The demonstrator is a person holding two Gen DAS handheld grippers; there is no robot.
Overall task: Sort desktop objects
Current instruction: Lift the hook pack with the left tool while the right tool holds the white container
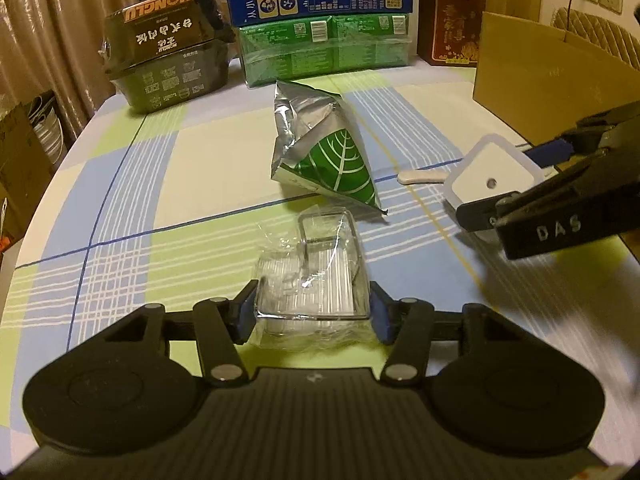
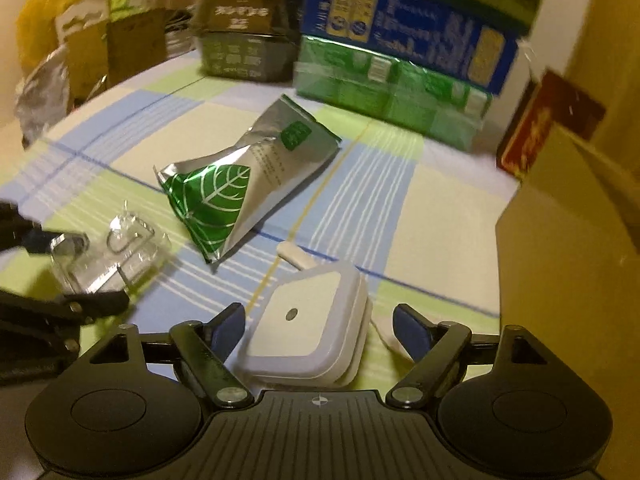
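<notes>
Carefully: left gripper [image 1: 313, 312] clamps the clear plastic box [image 1: 310, 276] beside the foil pouch [image 1: 320, 148]; right gripper [image 2: 318, 328], jaws apart around the white charger [image 2: 306, 320], should centre before squeezing.

A foil pouch [image 1: 320, 148] lies near the middle of the tablecloth-covered table [image 1: 160, 184]; every place below is given from it, as the left wrist view shows. Just in front of the pouch sits a clear plastic box [image 1: 312, 272], between the fingers of the left gripper [image 1: 314, 314]. To the pouch's right lies a flat stick [image 1: 420, 177], and beyond that a square lidded container [image 1: 490, 178] between the right gripper's [image 2: 320, 332] fingers. Behind the pouch stand stacked cartons [image 1: 324, 20]; behind and left, a dark food tub [image 1: 168, 48]; to the right, a cardboard box [image 1: 548, 68].
</notes>
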